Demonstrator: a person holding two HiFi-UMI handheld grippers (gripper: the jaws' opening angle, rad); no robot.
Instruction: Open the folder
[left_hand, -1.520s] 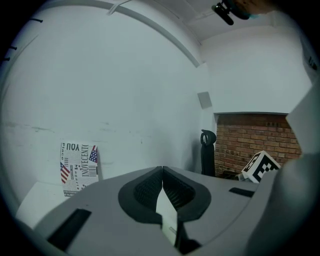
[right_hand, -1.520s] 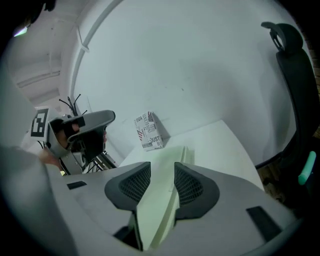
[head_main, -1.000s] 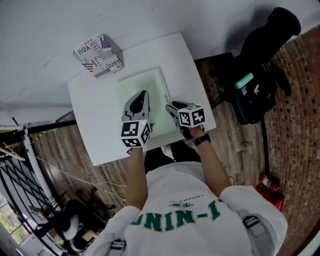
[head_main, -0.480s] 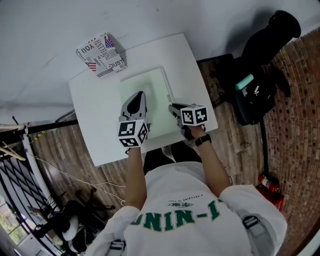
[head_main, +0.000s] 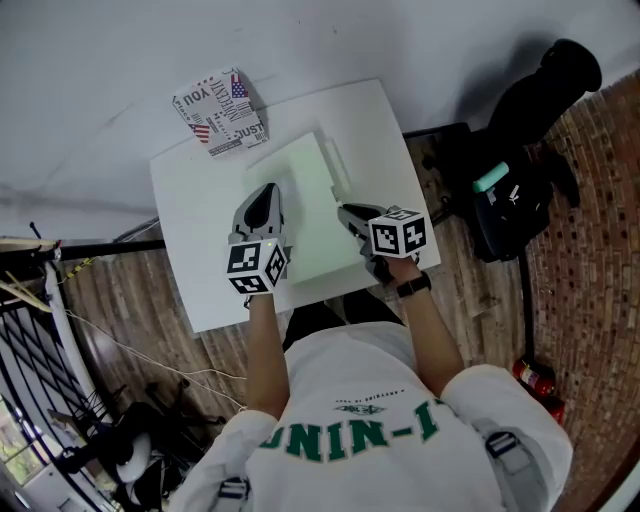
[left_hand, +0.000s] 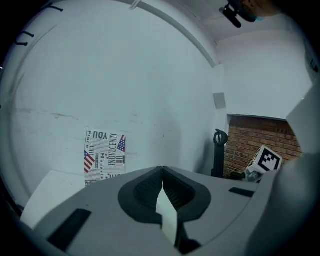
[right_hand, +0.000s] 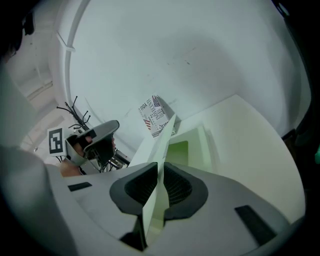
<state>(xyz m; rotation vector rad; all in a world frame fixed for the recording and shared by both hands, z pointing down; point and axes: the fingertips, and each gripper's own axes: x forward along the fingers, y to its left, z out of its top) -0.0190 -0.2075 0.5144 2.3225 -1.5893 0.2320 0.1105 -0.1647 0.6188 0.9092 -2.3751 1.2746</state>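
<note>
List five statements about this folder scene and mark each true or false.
1. The right gripper has the cover edge of the folder between its jaws. True; the jaws are closing on it.
2. The printed box sits on the folder. False: it lies beyond it, near the far left corner of the table.
3. The folder is red. False: pale green.
4. The table is white. True.
5. The left gripper has its jaws wide apart. False: they are shut on the folder's thin edge.

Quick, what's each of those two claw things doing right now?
Left gripper: jaws closed on a thin pale sheet, seemingly an edge of the folder.
Right gripper: jaws closing on the folder's raised cover, pinched between them.
</note>
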